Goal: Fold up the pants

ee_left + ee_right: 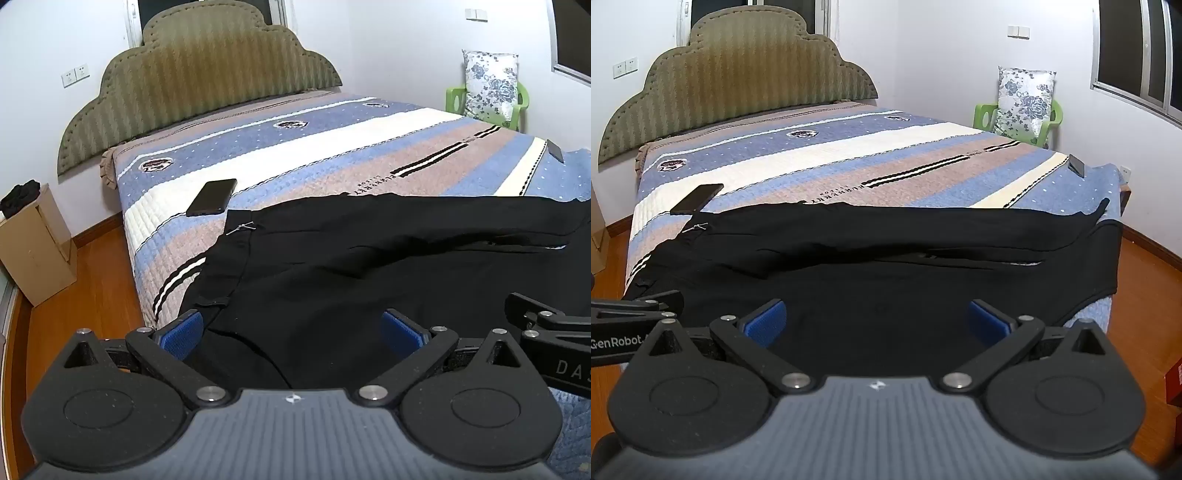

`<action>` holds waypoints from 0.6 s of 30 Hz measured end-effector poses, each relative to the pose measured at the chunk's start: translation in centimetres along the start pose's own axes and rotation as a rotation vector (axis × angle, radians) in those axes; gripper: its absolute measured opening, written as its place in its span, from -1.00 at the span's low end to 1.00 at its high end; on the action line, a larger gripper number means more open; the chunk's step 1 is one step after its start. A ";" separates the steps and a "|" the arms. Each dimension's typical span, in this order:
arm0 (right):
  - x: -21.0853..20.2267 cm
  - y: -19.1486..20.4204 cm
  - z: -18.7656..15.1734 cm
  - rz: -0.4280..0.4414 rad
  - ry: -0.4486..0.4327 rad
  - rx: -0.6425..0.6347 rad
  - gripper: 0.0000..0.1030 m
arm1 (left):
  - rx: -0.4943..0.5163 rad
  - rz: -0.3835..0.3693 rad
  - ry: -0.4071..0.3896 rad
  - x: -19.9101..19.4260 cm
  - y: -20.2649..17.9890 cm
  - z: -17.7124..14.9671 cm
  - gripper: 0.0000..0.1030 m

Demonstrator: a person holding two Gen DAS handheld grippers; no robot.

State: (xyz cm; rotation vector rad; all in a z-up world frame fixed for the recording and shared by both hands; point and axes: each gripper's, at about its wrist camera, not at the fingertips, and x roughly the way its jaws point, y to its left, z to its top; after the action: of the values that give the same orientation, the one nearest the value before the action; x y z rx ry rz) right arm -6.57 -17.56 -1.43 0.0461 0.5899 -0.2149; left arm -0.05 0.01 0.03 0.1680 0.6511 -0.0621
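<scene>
Across the striped bed (849,162) black pants (886,236) lie lengthwise left to right, waistband probably nearer the left gripper (291,328), legs beyond the right gripper (877,319); both jaws gape empty.

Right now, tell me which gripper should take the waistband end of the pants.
Left. The left gripper hangs open right over the waistband near the phone. The right gripper, also open, sits over the middle of the pants, farther from that end.
</scene>
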 end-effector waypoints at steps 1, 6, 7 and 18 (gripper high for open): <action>0.0 0.0 0.0 0.000 0.003 0.001 1.00 | 0.001 0.004 0.000 0.0 0.0 0.0 1.00; 0.0 0.1 -0.1 0.009 0.014 0.010 1.00 | -0.001 0.017 0.022 0.8 0.4 -0.7 1.00; 0.0 0.1 -0.1 0.011 0.013 0.009 1.00 | 0.003 0.021 0.027 0.9 0.3 -0.7 1.00; 0.3 0.2 -0.1 0.007 0.014 -0.007 1.00 | -0.001 0.003 0.045 0.7 0.2 -0.2 1.00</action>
State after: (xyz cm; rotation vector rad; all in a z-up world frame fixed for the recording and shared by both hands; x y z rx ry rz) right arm -6.31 -17.46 -1.66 0.0428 0.6040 -0.2055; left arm 0.43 0.20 -0.56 0.1703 0.6956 -0.0551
